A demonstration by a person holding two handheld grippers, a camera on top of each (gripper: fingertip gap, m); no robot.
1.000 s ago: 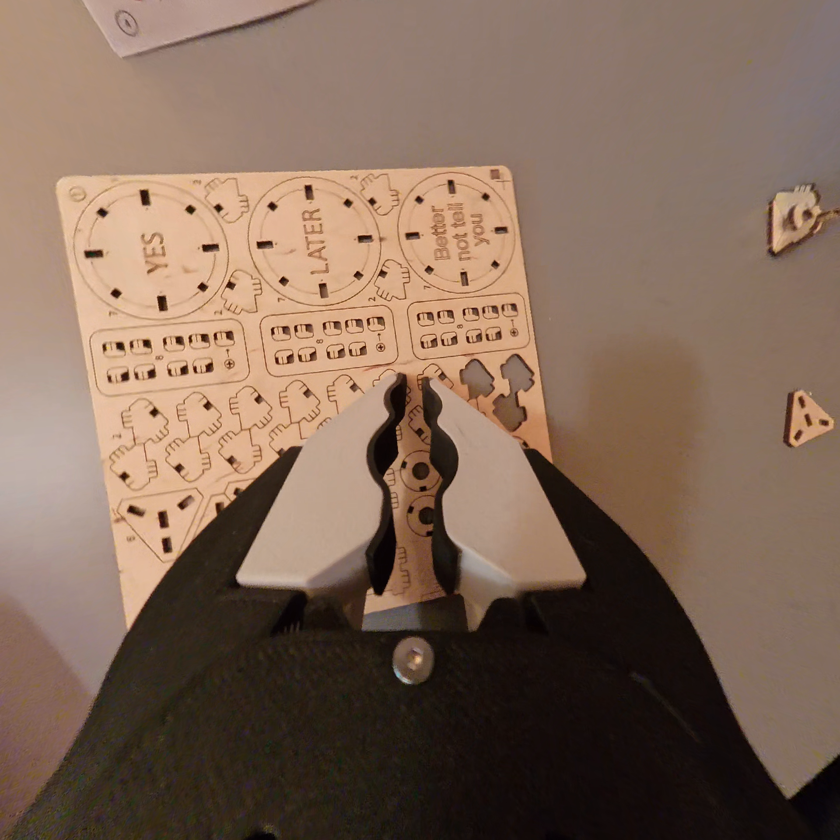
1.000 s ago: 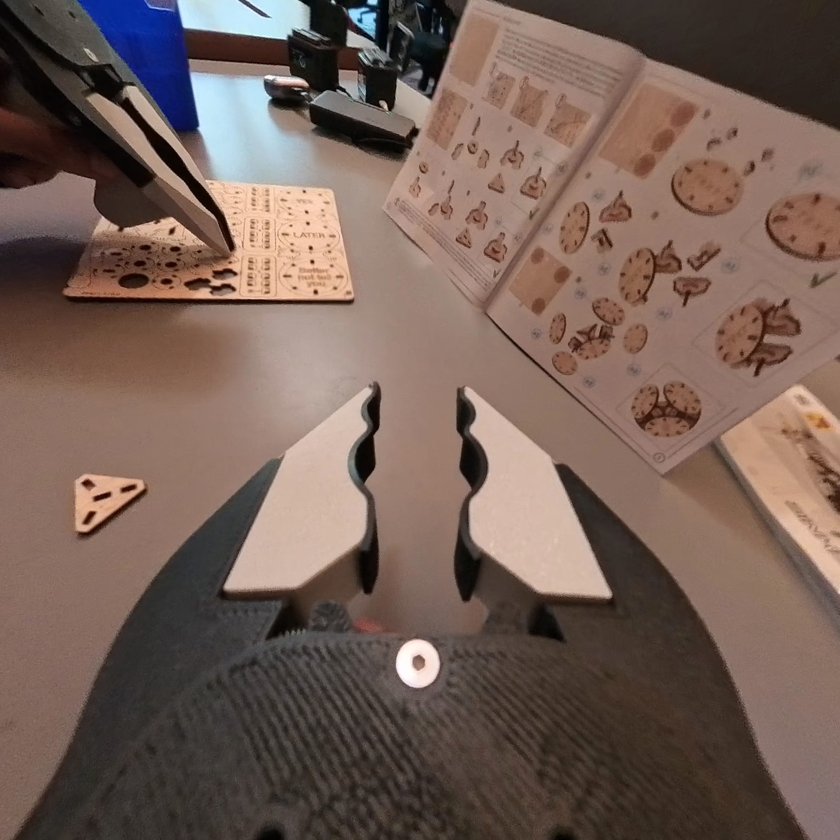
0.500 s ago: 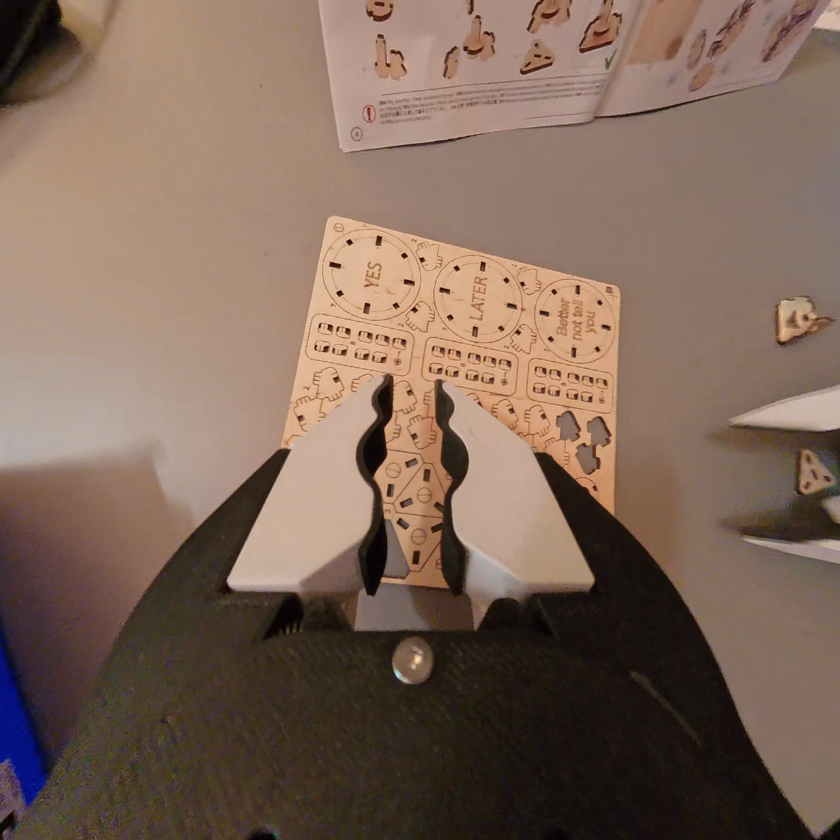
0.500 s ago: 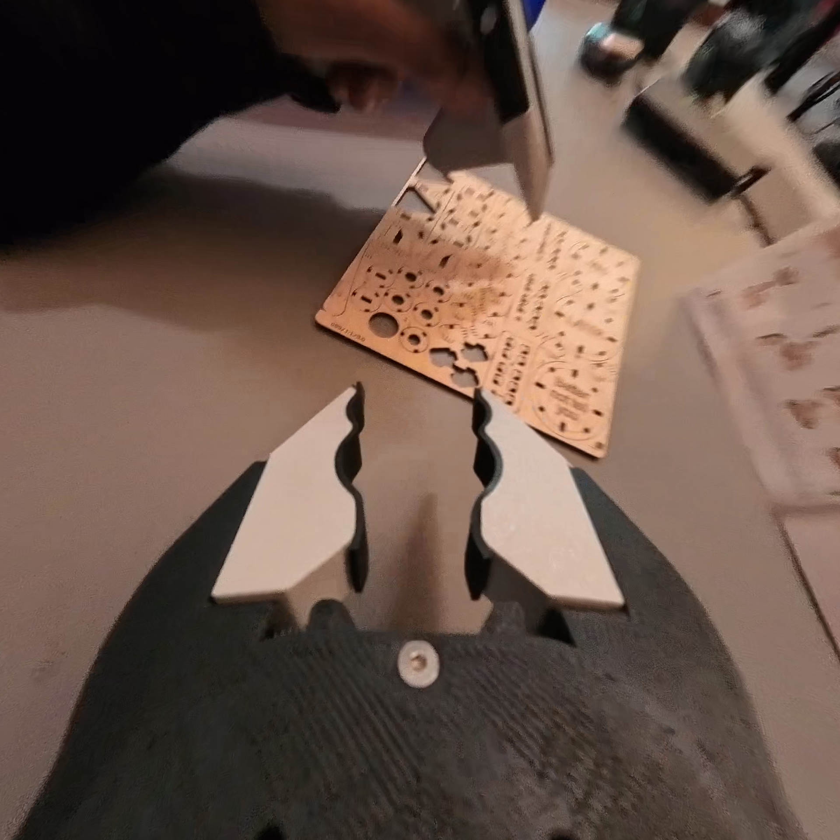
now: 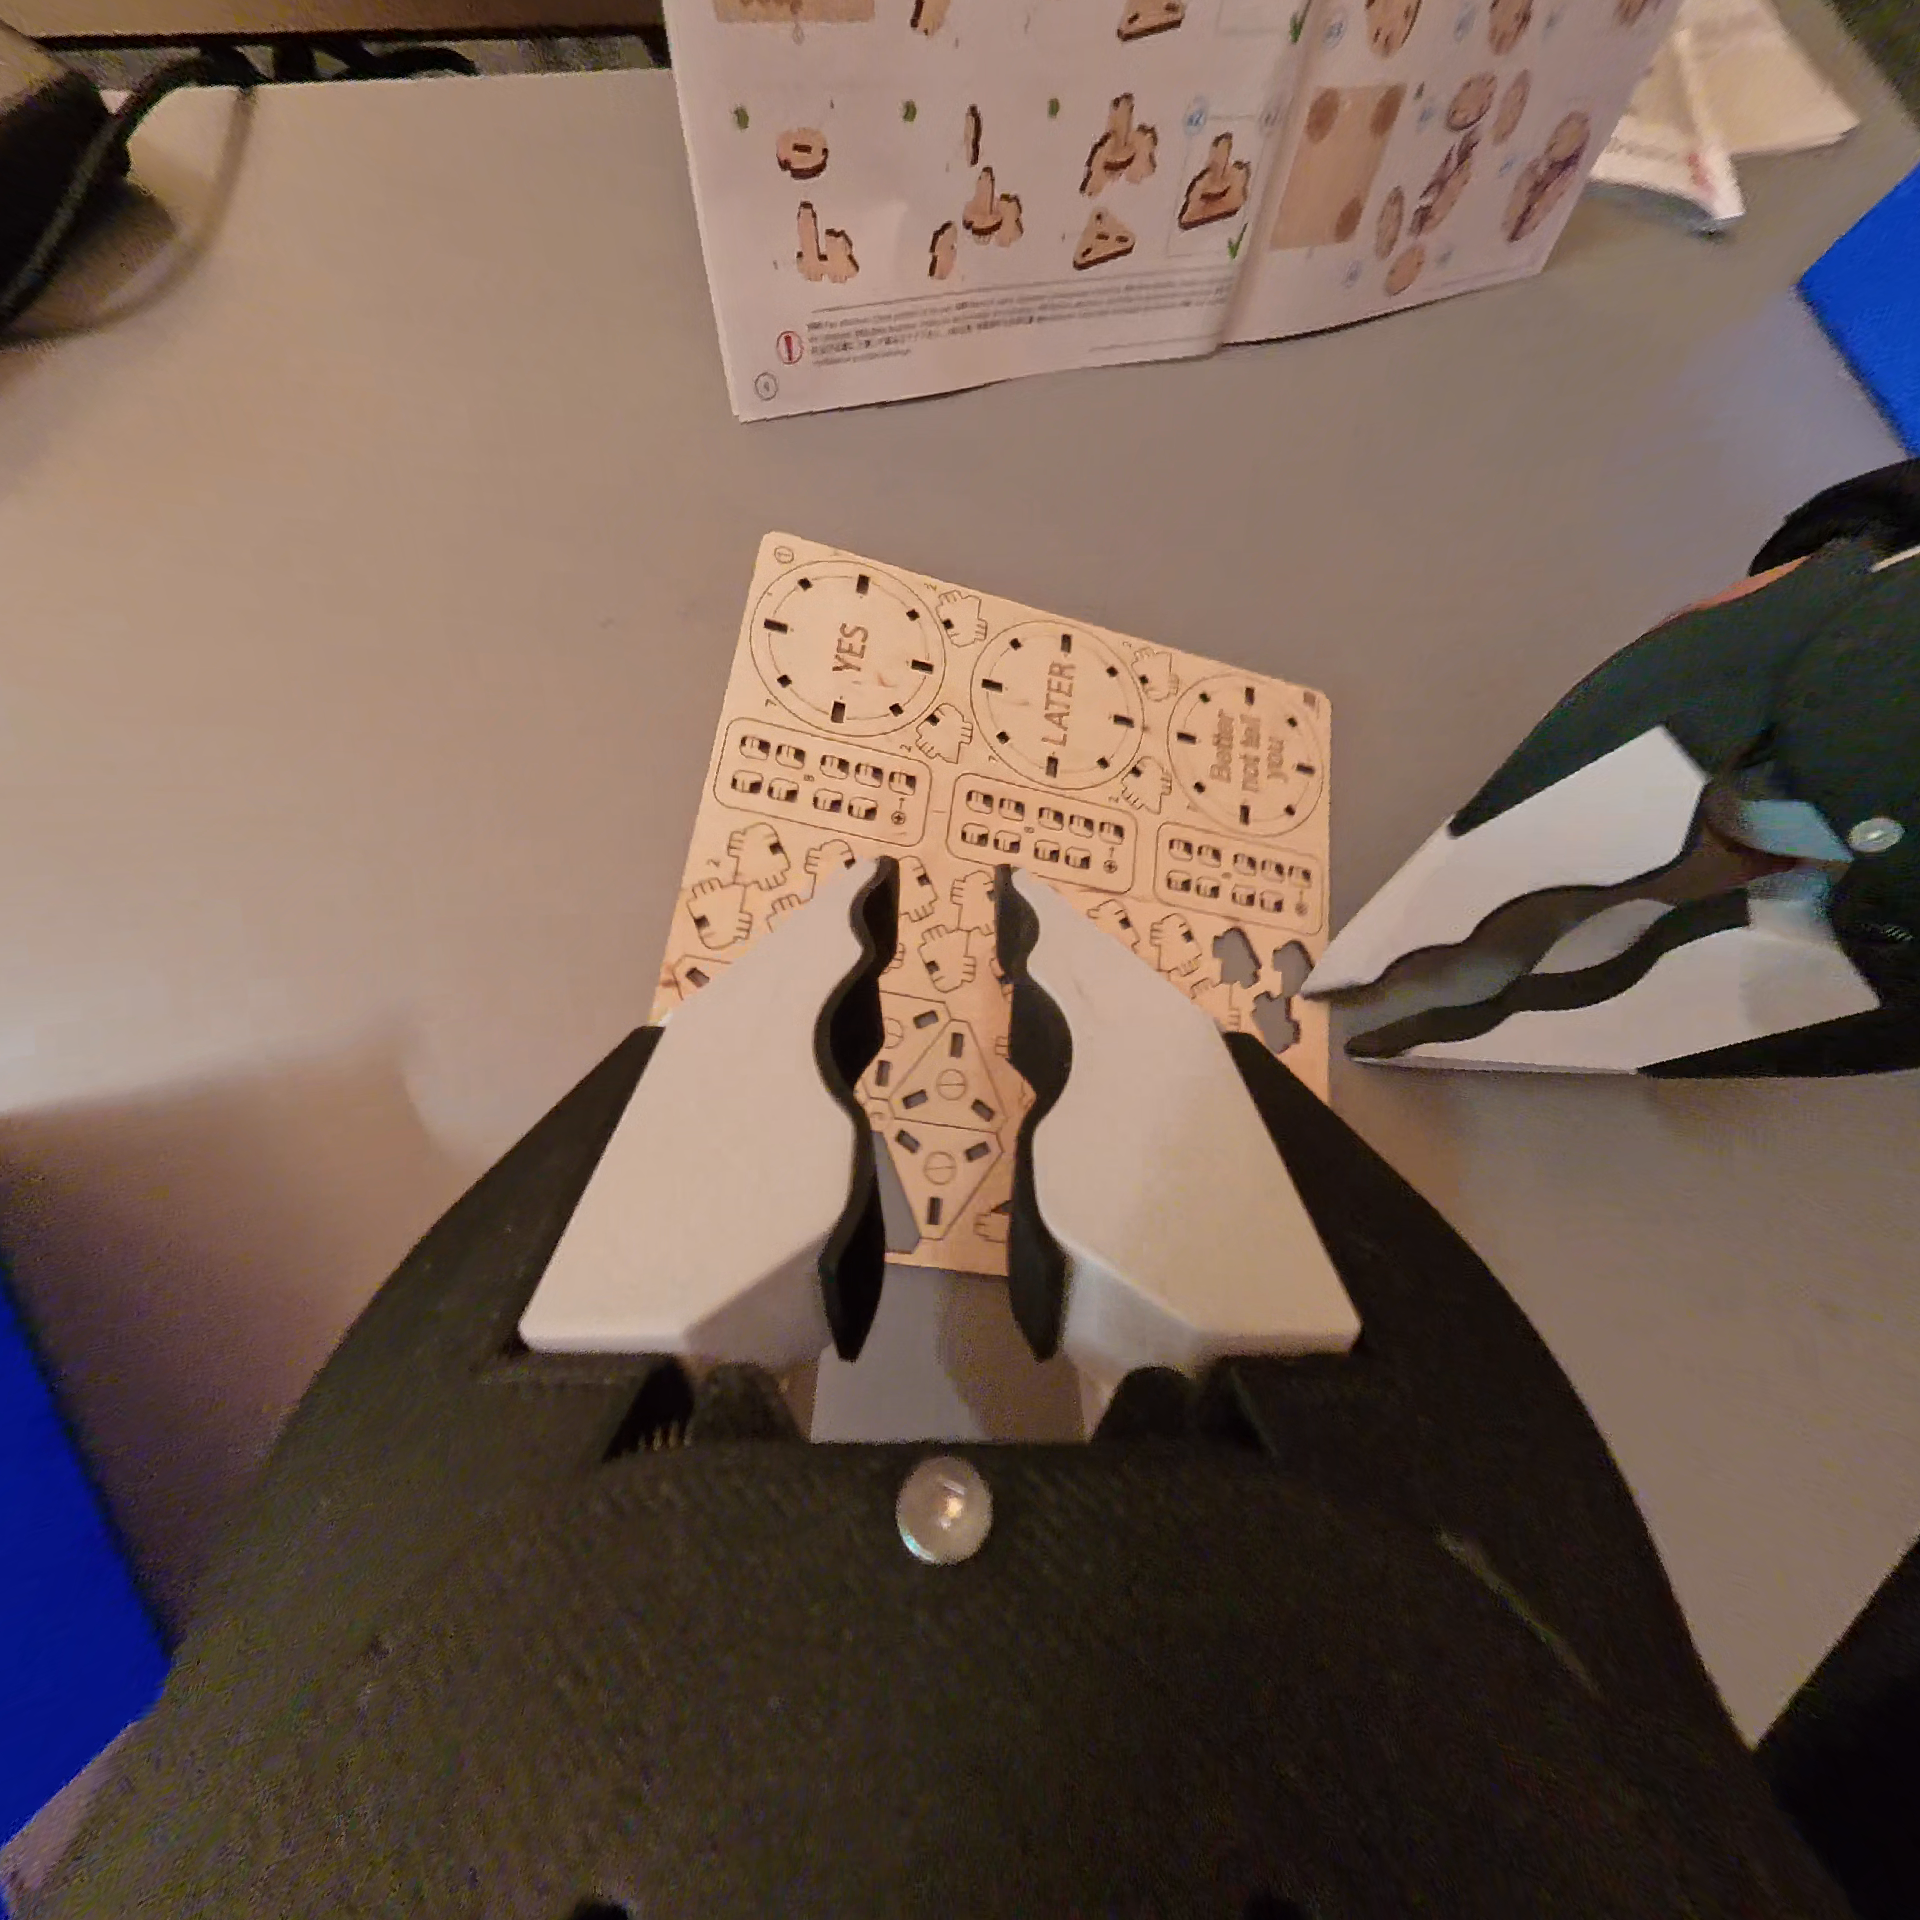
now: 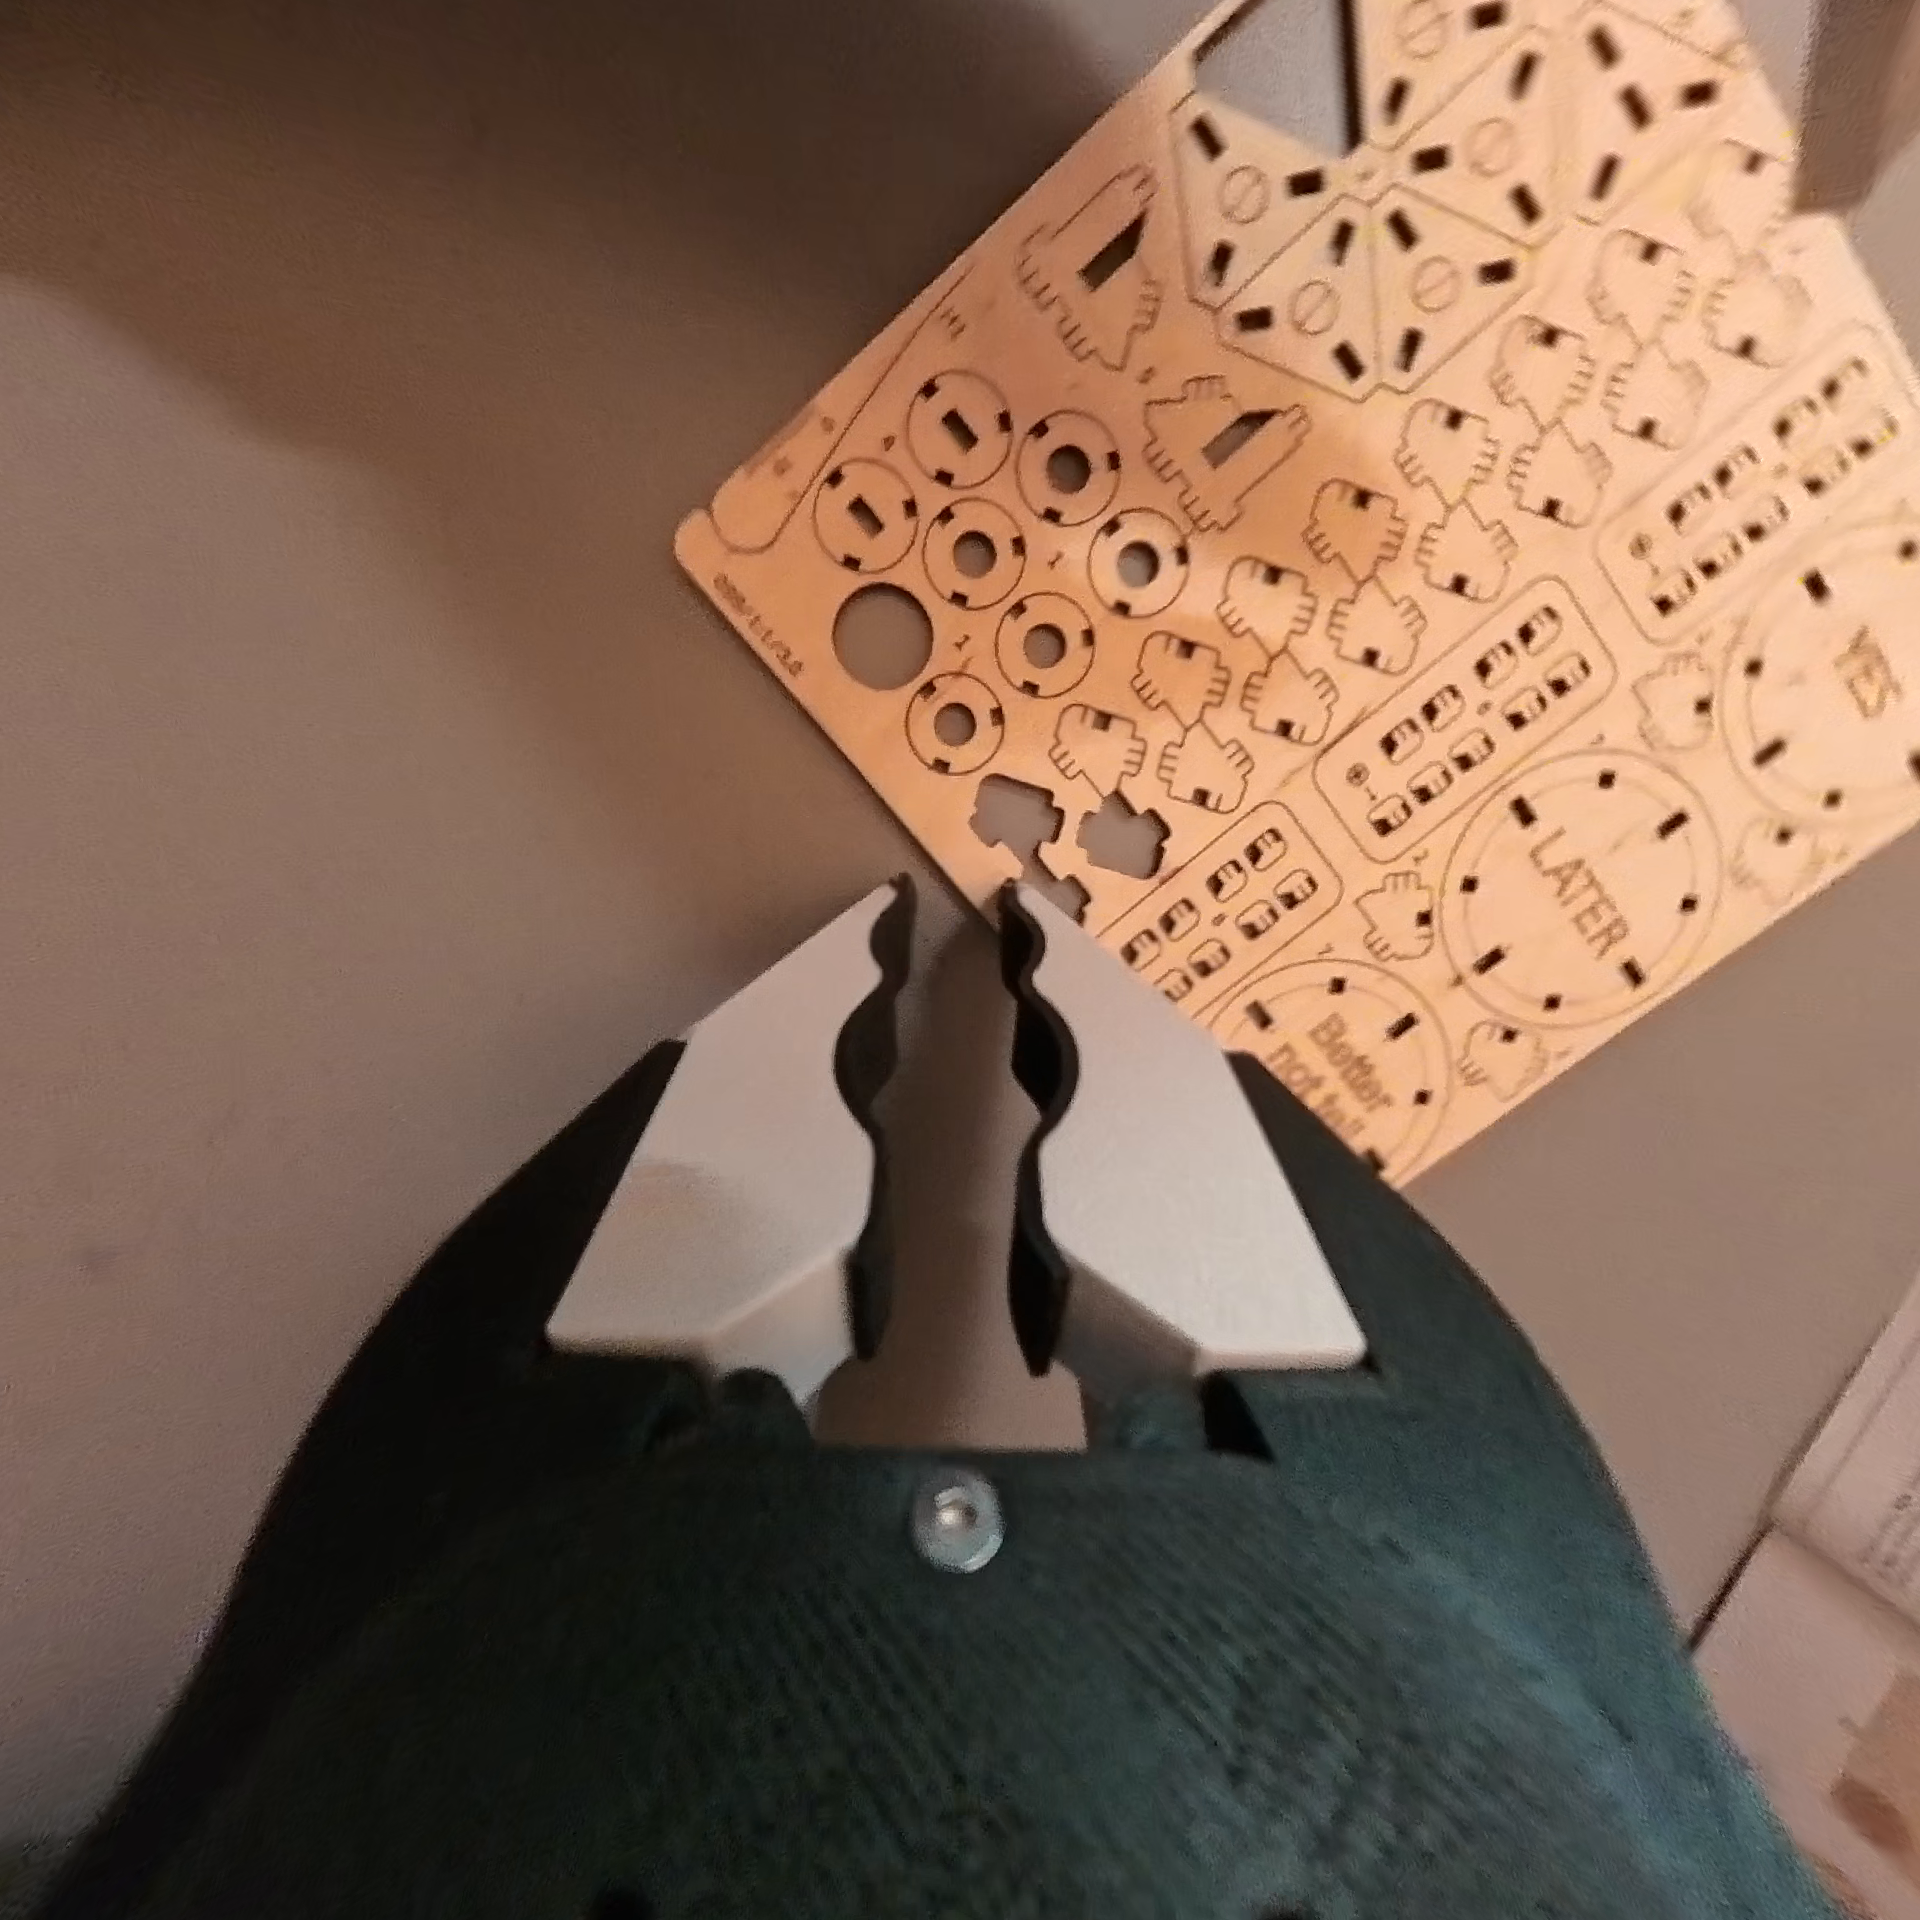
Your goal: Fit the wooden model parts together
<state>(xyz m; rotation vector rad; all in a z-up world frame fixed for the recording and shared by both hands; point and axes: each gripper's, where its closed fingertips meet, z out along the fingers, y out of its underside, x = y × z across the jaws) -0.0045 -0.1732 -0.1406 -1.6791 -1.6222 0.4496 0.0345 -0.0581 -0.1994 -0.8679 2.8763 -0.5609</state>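
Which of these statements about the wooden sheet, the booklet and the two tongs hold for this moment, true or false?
1. The wooden sheet lies flat on the grey table. True.
2. The left tongs grip a loose wooden triangle. False: nothing sits between their parted fingers, which are over the sheet.
3. The right tongs have their tips at the sheet's edge, beside empty cut-outs. True.
4. The open booklet covers the sheet. False: it lies apart, farther back.
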